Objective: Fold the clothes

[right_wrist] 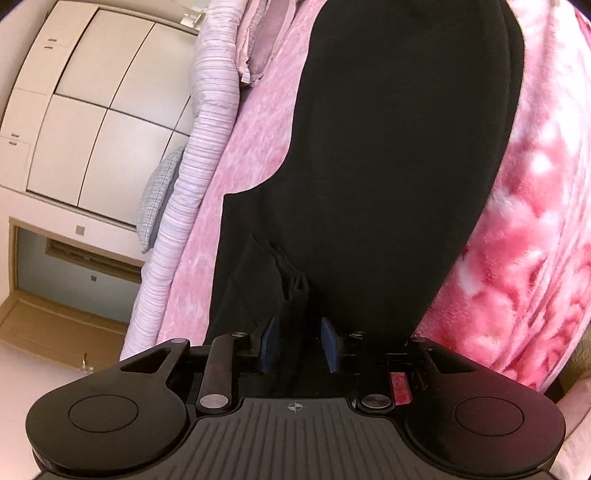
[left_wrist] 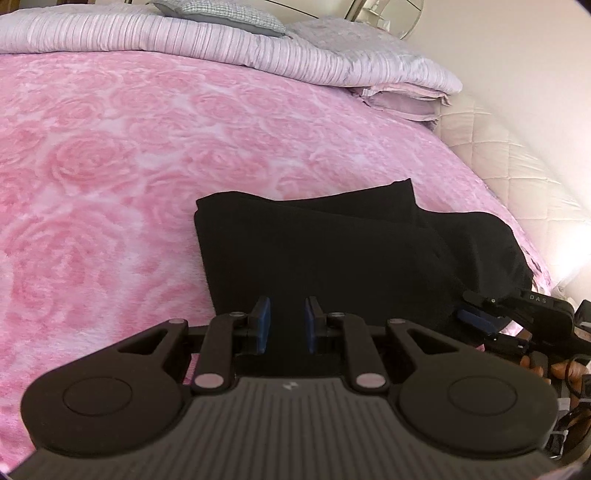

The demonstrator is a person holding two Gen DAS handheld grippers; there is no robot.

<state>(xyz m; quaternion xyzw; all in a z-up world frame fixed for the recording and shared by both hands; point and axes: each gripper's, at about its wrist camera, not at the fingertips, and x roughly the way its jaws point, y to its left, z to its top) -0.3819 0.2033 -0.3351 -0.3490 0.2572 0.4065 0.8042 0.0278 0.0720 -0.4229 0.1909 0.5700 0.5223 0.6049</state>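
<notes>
A black garment (left_wrist: 332,251) lies folded into a flat block on the pink rose blanket (left_wrist: 110,177). My left gripper (left_wrist: 287,325) hovers at the garment's near edge. Its blue pads (left_wrist: 264,325) stand a little apart, with only dark cloth showing in the gap. My right gripper (left_wrist: 480,325) comes in low at the garment's right side. In the right wrist view the garment (right_wrist: 388,147) stretches away lengthwise, and a bunched fold (right_wrist: 293,284) rises between the parted pads of the right gripper (right_wrist: 300,343). No pad visibly presses on the cloth.
A ribbed lilac quilt (left_wrist: 221,40) and a grey checked pillow (left_wrist: 221,14) lie along the head of the bed. The quilted bed side (left_wrist: 517,177) and a white wall are on the right. Cream wardrobe doors (right_wrist: 92,110) stand beyond the bed. Fingers (left_wrist: 535,365) hold the right gripper's handle.
</notes>
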